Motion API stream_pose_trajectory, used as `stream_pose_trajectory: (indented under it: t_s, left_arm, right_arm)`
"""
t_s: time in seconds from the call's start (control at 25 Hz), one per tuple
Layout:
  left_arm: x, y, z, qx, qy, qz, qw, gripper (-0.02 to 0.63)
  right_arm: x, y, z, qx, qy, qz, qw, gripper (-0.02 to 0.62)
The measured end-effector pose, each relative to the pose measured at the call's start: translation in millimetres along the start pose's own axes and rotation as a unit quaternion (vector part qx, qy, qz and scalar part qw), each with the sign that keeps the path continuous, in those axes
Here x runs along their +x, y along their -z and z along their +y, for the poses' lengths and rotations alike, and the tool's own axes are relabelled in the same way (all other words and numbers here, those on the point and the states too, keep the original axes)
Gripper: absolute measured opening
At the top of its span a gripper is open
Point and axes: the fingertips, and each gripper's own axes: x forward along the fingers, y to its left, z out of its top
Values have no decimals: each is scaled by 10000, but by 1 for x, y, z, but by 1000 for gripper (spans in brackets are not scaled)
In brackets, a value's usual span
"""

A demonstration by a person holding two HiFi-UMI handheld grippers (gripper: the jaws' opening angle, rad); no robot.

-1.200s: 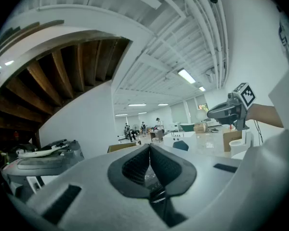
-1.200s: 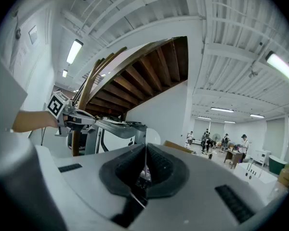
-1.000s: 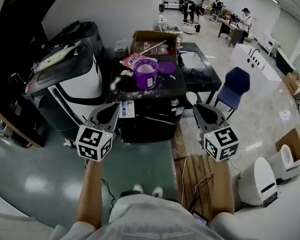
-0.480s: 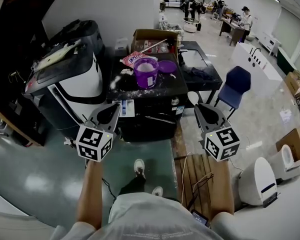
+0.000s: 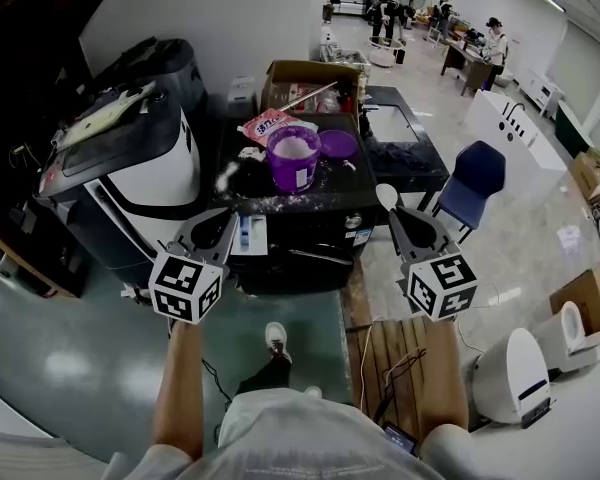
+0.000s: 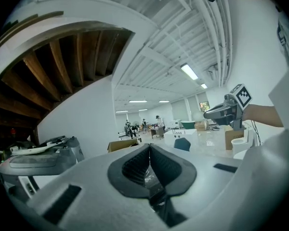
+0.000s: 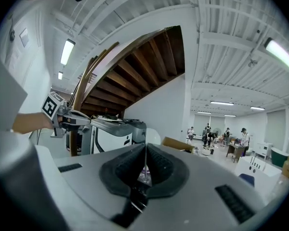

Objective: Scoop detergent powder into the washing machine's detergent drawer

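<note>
Nearest, at 6 o'clock, the person's shoe (image 5: 276, 339) is stepping on the green floor just beside a wooden pallet (image 5: 384, 340) with a loose cable (image 5: 401, 366) lying across it, so a step to the right could be catching a foot. Ahead of that, the left gripper (image 5: 223, 224) at 9 o'clock and the right gripper (image 5: 404, 219) at 3 o'clock are hovering in front of the black washing machine (image 5: 298, 230). Both are carrying nothing, and each has its fingers pressed together, so they will need to be opening before anything can be taken. What looks like the detergent drawer (image 5: 247, 232) is sticking out of the machine's front, just beside the left gripper; a careless swing could be knocking it. Further off at 12 o'clock, on the machine's top, the purple tub (image 5: 293, 161) is sitting uncovered and full of white powder, with its lid (image 5: 337, 144) beside it and a pink bag (image 5: 266, 124) behind. Spilled powder (image 5: 226, 176) is already dusting that top, so a tilted carry from tub to drawer will likely be scattering more. I cannot make out a scoop clearly.
</note>
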Motion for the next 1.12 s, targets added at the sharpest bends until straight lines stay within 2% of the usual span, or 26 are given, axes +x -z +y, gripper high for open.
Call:
stream_pose_trajectory:
  t_s: [0.36, 0.76, 0.96, 1.12]
  left_arm:
    - [100, 17, 82, -49, -24, 71, 10000, 11]
    - [190, 34, 177, -169, 42, 178, 9997, 11]
    - [224, 49, 209, -218, 91, 244, 9994, 11]
    - [242, 67, 221, 149, 61, 577, 9982, 11]
  right_arm:
    - [125, 1, -46, -144, -78, 256, 9995, 11]
    - [270, 8, -66, -428, -364, 855, 9948, 11]
    - [331, 36, -56, -1114, -830, 1553, 9780, 11]
    - [367, 60, -52, -1504, -1135, 2156, 9581, 12]
